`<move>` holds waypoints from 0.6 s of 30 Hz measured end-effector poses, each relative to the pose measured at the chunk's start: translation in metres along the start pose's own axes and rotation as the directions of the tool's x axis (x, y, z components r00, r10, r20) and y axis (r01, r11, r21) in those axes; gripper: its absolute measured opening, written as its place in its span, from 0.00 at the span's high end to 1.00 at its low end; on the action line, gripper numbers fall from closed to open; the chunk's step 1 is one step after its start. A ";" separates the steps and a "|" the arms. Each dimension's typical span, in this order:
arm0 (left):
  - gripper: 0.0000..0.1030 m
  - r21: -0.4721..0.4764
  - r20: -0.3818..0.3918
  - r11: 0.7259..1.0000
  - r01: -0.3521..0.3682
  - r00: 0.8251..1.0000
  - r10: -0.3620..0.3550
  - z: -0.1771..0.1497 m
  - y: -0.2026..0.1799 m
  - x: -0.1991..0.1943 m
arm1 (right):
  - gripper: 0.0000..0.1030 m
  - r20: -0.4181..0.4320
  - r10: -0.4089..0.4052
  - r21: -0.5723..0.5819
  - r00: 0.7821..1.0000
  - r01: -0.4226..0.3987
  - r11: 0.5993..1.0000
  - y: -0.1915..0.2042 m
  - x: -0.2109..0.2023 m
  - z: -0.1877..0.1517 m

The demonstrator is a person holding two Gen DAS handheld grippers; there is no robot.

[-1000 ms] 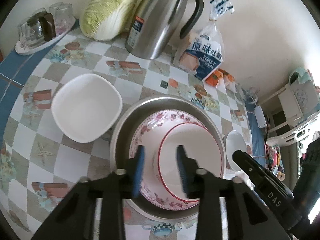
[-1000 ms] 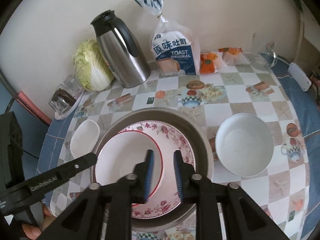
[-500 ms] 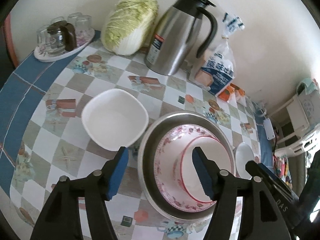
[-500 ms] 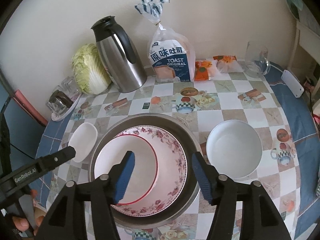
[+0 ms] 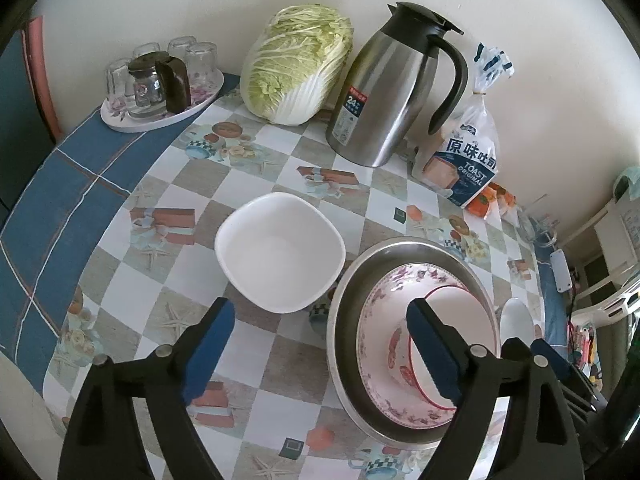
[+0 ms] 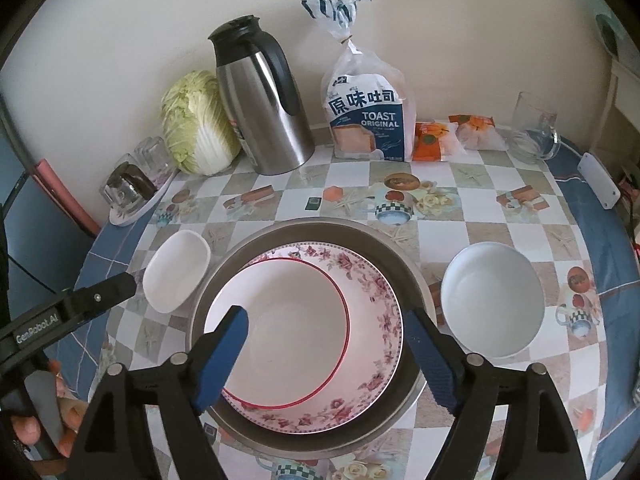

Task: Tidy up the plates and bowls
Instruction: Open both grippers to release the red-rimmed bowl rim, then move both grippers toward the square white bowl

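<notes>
- Checkered oilcloth covers the table [image 5: 168, 280], which stands against a pale wall; the steel basin [image 5: 348, 312] serves as landmark in both views.
- Left wrist view: the left gripper [image 5: 320, 344] has its fingers spread wide and still opening, with nothing between them. One blue pad hangs over bare cloth, the other over the basin.
- Inside the basin lies the floral plate [image 5: 384, 400], and on it the red-rimmed bowl [image 5: 460, 312]. A square white dish [image 5: 280, 252] sits just left of the basin, close to its rim. Behind the basin by the wall stand a cabbage [image 5: 296, 64], a thermos [image 5: 384, 96] and a bread bag [image 5: 468, 160].
- Right wrist view: the right gripper [image 6: 328, 360] is likewise released, fingers opening, empty, poised above the nested stack. A round white bowl [image 6: 492, 304] sits apart to the right of the basin; the square dish lies to its left.
- Handling, as I judge it: glazed ware is stiff, slick and chips easily, so pinch each loose piece across its rim, one pad inside and one outside, lift level, and lower gently into the stack. The square dish's shallow wall gives less purchase than the round bowl's deeper one.
</notes>
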State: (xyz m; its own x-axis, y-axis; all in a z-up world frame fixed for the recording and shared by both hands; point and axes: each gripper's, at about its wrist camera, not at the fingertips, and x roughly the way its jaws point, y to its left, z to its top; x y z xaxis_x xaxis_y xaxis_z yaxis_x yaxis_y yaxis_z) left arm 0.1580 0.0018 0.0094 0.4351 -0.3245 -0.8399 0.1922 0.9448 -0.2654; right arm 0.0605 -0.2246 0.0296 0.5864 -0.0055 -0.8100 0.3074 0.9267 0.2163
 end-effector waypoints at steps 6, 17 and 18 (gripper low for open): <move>0.13 -0.012 0.010 1.000 0.006 1.000 -0.006 0.002 0.006 -0.002 | 0.08 -0.002 -0.004 -0.003 1.000 0.004 1.000 0.003 0.002 -0.001; 0.13 -0.039 0.020 0.999 -0.002 1.000 0.003 0.007 0.026 -0.002 | 0.00 -0.008 -0.029 0.003 1.000 0.029 1.000 0.005 0.012 -0.005; 0.13 -0.044 0.023 0.999 -0.006 1.000 0.007 0.008 0.028 -0.003 | 0.00 -0.006 -0.029 0.003 1.000 0.029 1.000 0.005 0.012 -0.005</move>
State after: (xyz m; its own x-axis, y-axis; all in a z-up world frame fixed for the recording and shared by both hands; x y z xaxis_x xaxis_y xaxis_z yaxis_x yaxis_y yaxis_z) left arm 0.1692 0.0287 0.0081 0.4567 -0.3191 -0.8304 0.1513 0.9477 -0.2810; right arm 0.0653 -0.2178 0.0182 0.5725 -0.0295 -0.8194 0.3262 0.9250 0.1947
